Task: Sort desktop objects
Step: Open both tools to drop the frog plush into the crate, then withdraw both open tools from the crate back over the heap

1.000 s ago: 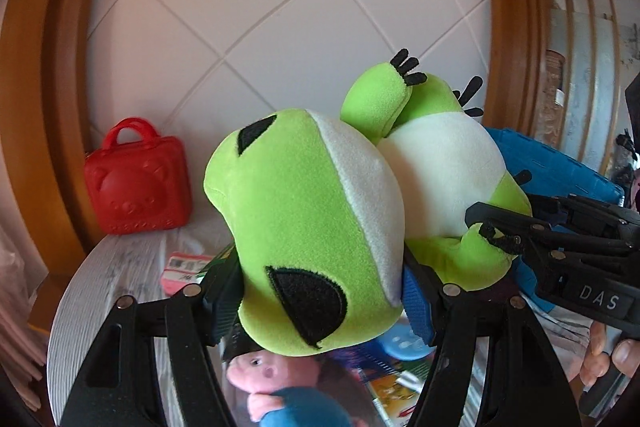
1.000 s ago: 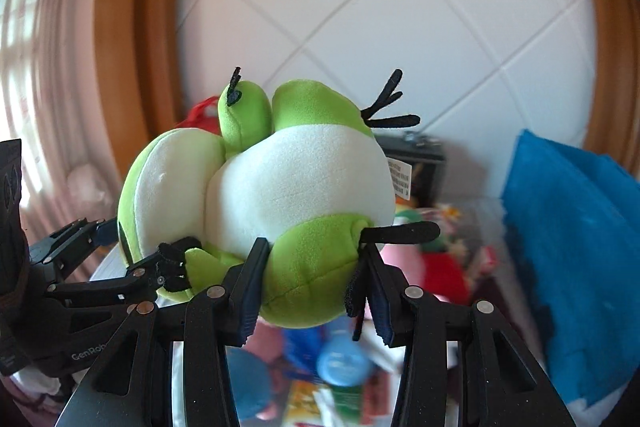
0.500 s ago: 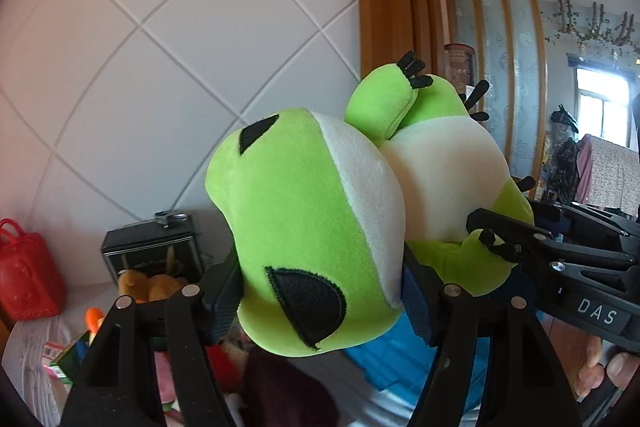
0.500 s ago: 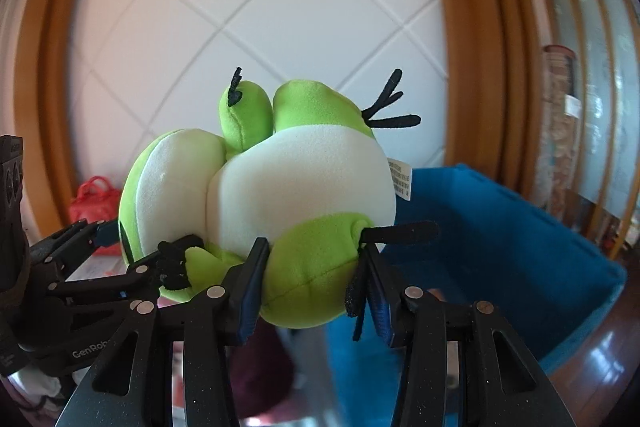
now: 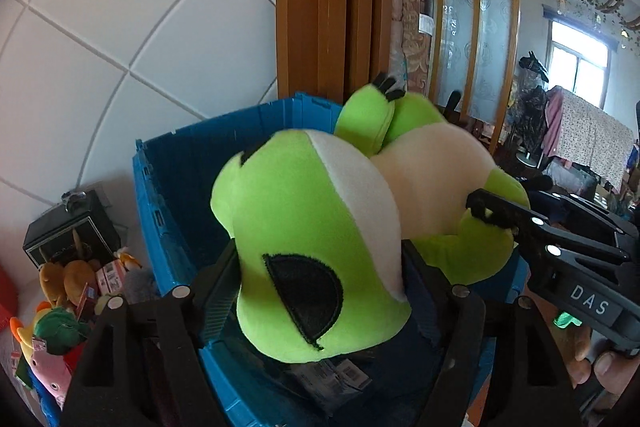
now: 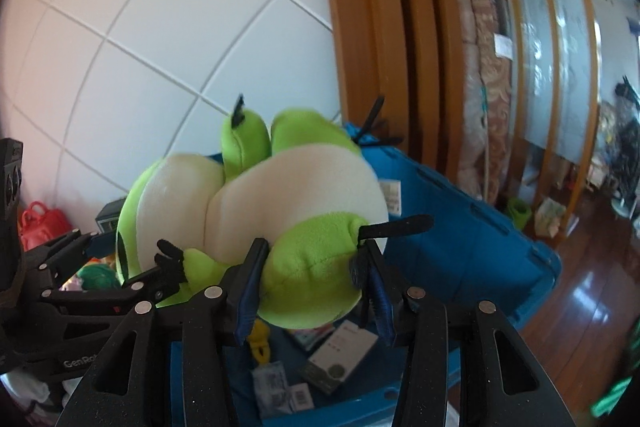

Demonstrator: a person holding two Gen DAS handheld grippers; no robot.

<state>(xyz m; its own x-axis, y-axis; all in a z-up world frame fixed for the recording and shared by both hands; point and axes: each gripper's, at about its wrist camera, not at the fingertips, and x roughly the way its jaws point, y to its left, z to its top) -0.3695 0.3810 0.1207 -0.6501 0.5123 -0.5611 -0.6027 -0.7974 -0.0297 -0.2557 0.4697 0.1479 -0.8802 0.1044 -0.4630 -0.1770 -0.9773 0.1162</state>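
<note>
A green and white frog plush [image 5: 320,227] hangs between both grippers above an open blue plastic bin [image 5: 168,187]. My left gripper [image 5: 320,279] is shut on its head. My right gripper [image 6: 312,267] is shut on one green foot of the frog plush [image 6: 280,211]. The bin [image 6: 460,227] lies under and behind the plush in the right wrist view. Each gripper shows in the other's view: the right one [image 5: 520,223], the left one [image 6: 100,267].
The bin floor holds a small white box [image 6: 340,351], paper packets [image 6: 280,387] and a yellow item [image 6: 260,339]. A pile of small toys [image 5: 60,323], a black box [image 5: 68,227] and a red case [image 6: 38,223] lie left of the bin. A white tiled wall and wooden frame stand behind.
Both grippers have carried the frog plush to the right, from over the toy pile to over the blue bin, and now look down into it. The grip on the plush is unchanged.
</note>
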